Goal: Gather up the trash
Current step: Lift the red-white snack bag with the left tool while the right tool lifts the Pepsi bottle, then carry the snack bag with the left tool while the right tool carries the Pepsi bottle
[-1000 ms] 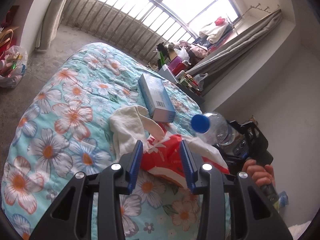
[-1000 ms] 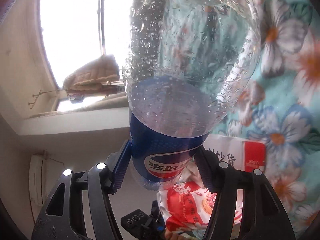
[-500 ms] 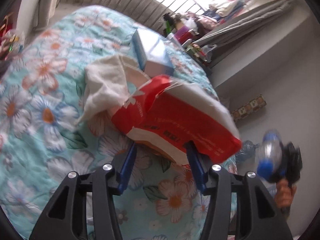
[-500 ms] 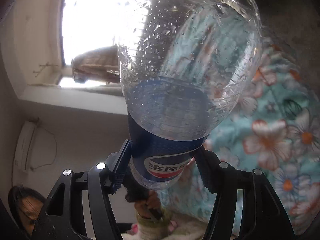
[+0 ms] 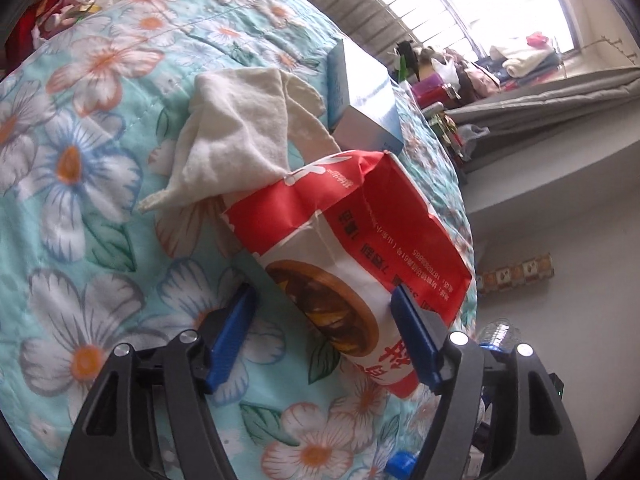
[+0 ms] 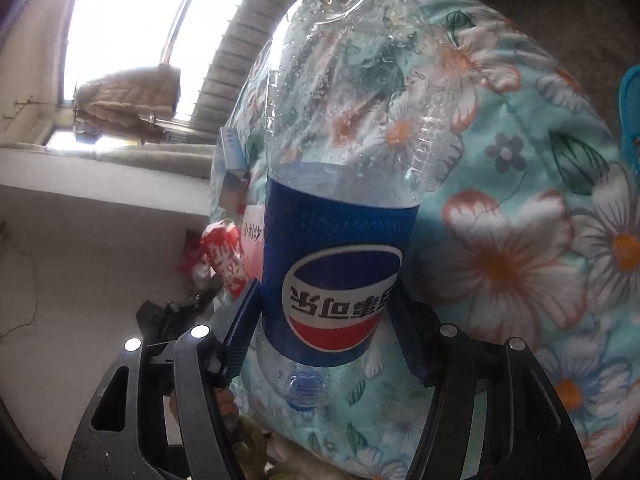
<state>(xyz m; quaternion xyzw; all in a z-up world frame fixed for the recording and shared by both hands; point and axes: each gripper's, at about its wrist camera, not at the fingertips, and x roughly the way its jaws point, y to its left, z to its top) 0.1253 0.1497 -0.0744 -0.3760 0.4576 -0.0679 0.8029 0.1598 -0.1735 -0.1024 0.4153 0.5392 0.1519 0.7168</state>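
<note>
Above the flowered quilt [image 5: 92,152], the left gripper [image 5: 324,312] stands with its blue fingers [image 5: 230,330] set fairly wide apart around a red and white snack bag [image 5: 352,248]. Only the right finger seems to touch the bag's edge, and a gap shows on the left, so I cannot tell whether the bag is truly gripped. To do this step well, the fingers should close on the bag's lower body, where the paper is doubled, and lift it straight off the quilt without dragging the white cloth [image 5: 236,136] that lies against its far end. The bag's long axis runs away from the camera, open torn end pointing toward the blue box [image 5: 360,100].

The right gripper [image 6: 326,320] is clamped on a plastic bottle [image 6: 340,200] at its blue label. The bottle's long axis runs along the fingers, base pointing away and blue cap toward the palm.
</note>
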